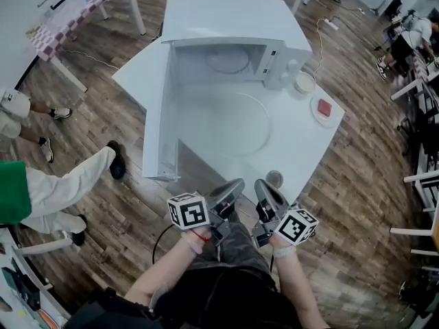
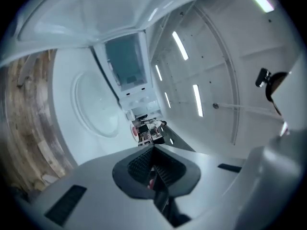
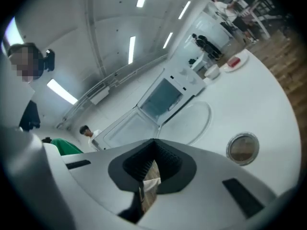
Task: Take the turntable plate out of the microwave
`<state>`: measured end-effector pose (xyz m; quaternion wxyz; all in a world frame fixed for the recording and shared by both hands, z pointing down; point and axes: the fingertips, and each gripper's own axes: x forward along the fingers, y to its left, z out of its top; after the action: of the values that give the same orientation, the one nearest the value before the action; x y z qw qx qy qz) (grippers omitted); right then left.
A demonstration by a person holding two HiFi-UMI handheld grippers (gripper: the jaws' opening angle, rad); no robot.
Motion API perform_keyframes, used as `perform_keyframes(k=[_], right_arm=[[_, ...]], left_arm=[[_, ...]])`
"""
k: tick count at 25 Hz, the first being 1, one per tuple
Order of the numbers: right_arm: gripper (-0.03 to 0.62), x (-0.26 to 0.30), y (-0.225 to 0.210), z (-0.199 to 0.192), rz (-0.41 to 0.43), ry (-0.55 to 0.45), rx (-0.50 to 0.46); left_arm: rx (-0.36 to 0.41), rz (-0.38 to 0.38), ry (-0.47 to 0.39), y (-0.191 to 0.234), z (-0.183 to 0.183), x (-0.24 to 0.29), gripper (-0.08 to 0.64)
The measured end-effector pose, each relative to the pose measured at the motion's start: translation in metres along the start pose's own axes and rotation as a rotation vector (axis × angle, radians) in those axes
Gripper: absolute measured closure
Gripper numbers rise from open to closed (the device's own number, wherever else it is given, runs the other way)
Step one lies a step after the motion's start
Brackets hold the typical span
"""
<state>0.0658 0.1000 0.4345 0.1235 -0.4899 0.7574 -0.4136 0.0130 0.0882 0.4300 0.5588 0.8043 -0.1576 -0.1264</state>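
Off the near corner of the worktop (image 1: 302, 149): left claw (image 1: 233, 187), jaws pressed fully together, gripping nothing. Just beside it, right claw (image 1: 264, 187), likewise closed tight and empty. Touch neither the worktop nor anything on it. Further up the worktop, turntable plate (image 1: 236, 123): clear round glass disc, lying flat on the white surface, outside the microwave (image 1: 233, 19), directly before its open cavity and just right of the swung-open door (image 1: 158, 115). Sits well apart from both claws. Near the worktop's front edge, between plate and claws, small round container (image 1: 274, 178); off to the right, small white bowl (image 1: 304, 82) and dish (image 1: 317, 115) with something red on it.
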Motion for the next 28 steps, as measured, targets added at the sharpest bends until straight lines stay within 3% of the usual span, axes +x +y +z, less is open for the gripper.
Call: perform_keyframes(k=[4,7,10,14,20,23,28], right_arm=[[0.574,-0.002,0.025,-0.004,0.077,0.031,-0.177],[0.574,0.001,0.039,-0.009,0.117,0.068,-0.309],[0.574,0.004,0.047,-0.014,0.155,0.130,-0.429],[0.574,0.002,0.052,-0.012,0.210,0.191,-0.521],[0.574,-0.024,0.052,-0.001,0.292,0.277,-0.624],[0.574,-0.044,0.042,0.003,0.319,0.316,-0.662],[0.574,-0.071,0.027,0.009,0.347,0.322,-0.668]], left_arm=[[0.290,0.023,0.028,-0.014,0.000,-0.010,0.548],[0.392,0.012,0.024,-0.021,0.001,-0.015,0.549],[0.404,-0.015,0.008,-0.027,0.000,-0.015,0.549],[0.408,0.041,-0.053,-0.028,-0.001,-0.014,0.549],[0.406,0.127,-0.219,-0.042,-0.005,-0.010,0.548],[0.438,0.155,-0.291,-0.054,-0.015,-0.004,0.549],[0.447,0.198,-0.315,-0.061,-0.038,0.009,0.549]])
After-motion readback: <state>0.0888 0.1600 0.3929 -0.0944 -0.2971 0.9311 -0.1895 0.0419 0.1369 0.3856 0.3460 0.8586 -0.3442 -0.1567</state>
